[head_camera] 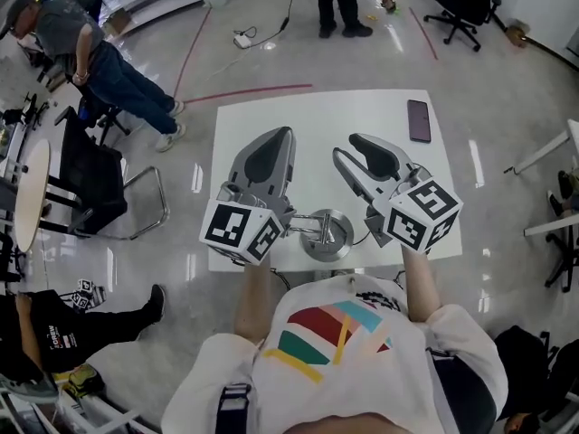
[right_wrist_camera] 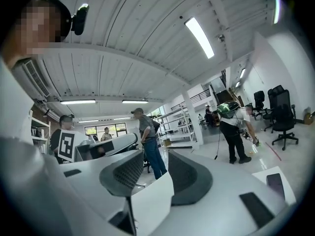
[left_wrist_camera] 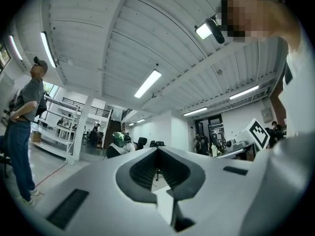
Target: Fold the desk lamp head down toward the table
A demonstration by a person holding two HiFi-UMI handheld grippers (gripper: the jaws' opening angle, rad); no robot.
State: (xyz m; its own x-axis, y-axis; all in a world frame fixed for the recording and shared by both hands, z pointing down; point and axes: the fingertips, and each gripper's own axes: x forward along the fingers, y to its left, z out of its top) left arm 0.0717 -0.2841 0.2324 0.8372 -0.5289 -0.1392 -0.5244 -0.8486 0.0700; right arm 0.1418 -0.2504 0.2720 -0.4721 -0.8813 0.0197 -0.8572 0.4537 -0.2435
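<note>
The desk lamp stands at the near edge of the white table. I see its round silver base and a low metal arm lying to the left; the marker cubes hide the rest. Both grippers are held above the table, pointing level and away from me, apart from the lamp. My left gripper is shut with nothing between its jaws. My right gripper is open and empty. The right gripper view also shows the left gripper beside it.
A black phone lies at the table's far right corner. A black chair stands left of the table, with a person beyond it. Another person stands behind the table. Office chairs are at the far right.
</note>
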